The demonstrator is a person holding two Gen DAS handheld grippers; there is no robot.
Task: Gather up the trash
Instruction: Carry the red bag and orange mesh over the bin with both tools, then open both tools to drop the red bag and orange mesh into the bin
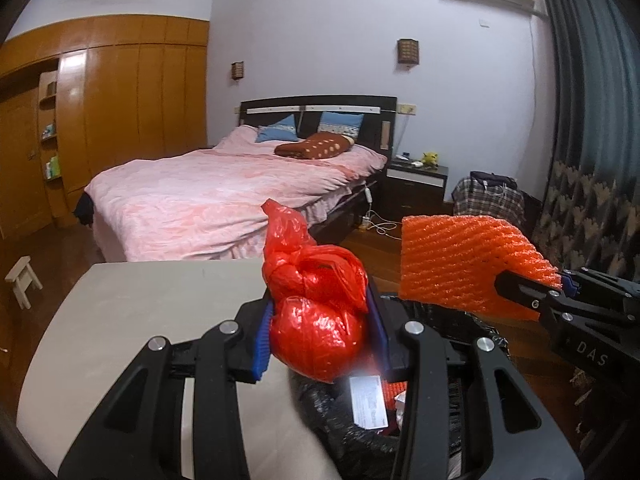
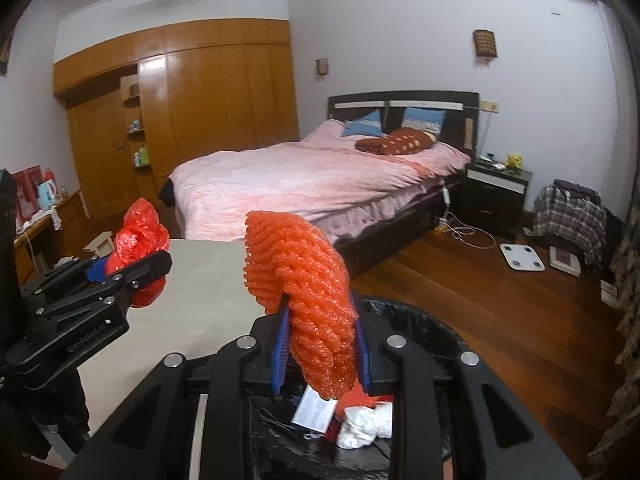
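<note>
1. Setting: bedroom, grey table (image 1: 132, 308), black-lined bin (image 2: 416, 320) at its edge.
2. Left gripper (image 1: 320, 336) clamps a red plastic bag (image 1: 316, 304); right gripper (image 2: 320, 344) clamps an orange foam net (image 2: 304, 280).
3. Step: carrying both over the bin, which lies directly below the grippers.
4. Next: open jaws above the bin.

My left tongs (image 1: 320, 336) are black with blue pads, and the knotted plastic bag (image 1: 316, 312) between them is glossy red. My right tongs (image 2: 320, 354), black and blue too, carry an orange foam net (image 2: 300, 276) with a ribbed mesh pattern. The table (image 1: 132, 320) is pale grey, the bin liner (image 2: 420, 328) black, the bed cover (image 1: 208, 196) mottled pink, the wardrobe (image 1: 132, 92) honey brown.
</note>
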